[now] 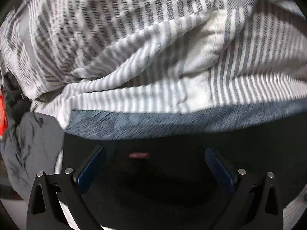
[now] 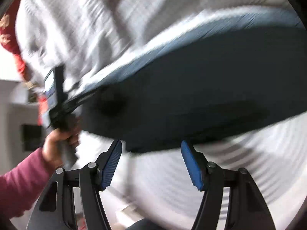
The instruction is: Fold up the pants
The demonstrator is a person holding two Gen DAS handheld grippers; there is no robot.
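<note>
The pants [image 1: 172,122] are dark navy, almost black in shadow, with a bluish, faintly heathered weave where the light catches the upper edge. They lie spread on a grey-and-white striped bedcover [image 1: 134,48], which is rumpled into soft ridges behind them. In the left wrist view the dark cloth fills the lower middle, running right up between the fingers, and a small reddish mark [image 1: 139,155] – perhaps a label, too blurred to read – shows on it. To the left a crumpled grey garment [image 1: 28,143] lies touching the pants' edge, with a scrap of something orange-red [image 1: 2,109] beyond it.

The left gripper [image 1: 153,164] points steeply down with its blue pads [image 1: 90,164] standing wide apart; the cloth lies under the gap, not pinched by the pads.

From the right wrist view, heavily motion-blurred, the pants [image 2: 191,95] appear as one broad, flat dark slab across the striped cover [image 2: 239,163]. The right gripper [image 2: 151,164] is released too – its ribbed blue pads [image 2: 112,166] are parted with only bedcover between them, the pants' near edge just beyond the fingertips. At left a hand [image 2: 57,143] in a pink sleeve [image 2: 19,184] grips the other gripper's handle by the pants' far end
</note>
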